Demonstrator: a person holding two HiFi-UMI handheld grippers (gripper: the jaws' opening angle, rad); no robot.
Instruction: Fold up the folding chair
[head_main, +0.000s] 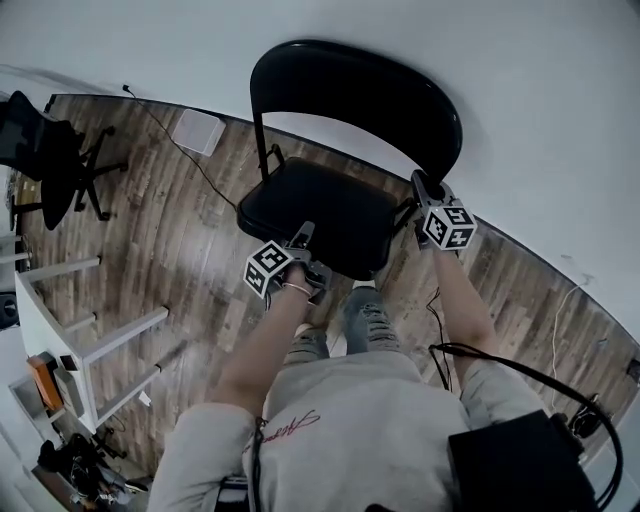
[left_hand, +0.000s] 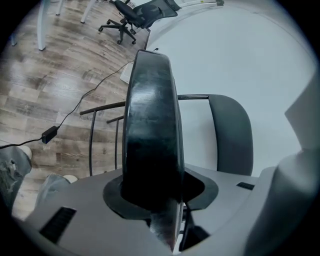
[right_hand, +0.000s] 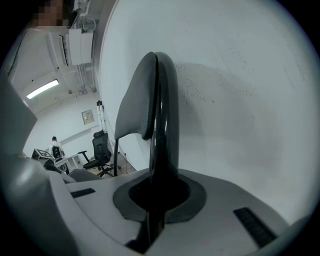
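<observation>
Our folding chair (head_main: 350, 110) stands open on the wood floor (head_main: 160, 230), back near the wall (head_main: 520, 90). The left gripper (left_hand: 152, 200) pinches the seat (head_main: 320, 210) at its front edge, and the right gripper (right_hand: 156, 197) is clamped on the backrest's side tube (right_hand: 162, 125). We think the glossy padded edge could slip free as the seat swings, or the chair could tip wallward.

1. A pale grey short-sleeved T-shirt (head_main: 350, 420) with dark script print on the chest.
2. Faded jeans (head_main: 368, 322), ripped at the knee.
3. A thin band (head_main: 296, 288) on the left wrist.
4. A black box (head_main: 515, 465) at the right hip, with a black cable (head_main: 540, 377) looping from it.
5. A black-and-white marker cube (head_main: 266, 268) on the left gripper (head_main: 302, 240), and another on the right gripper (head_main: 422, 188).
</observation>
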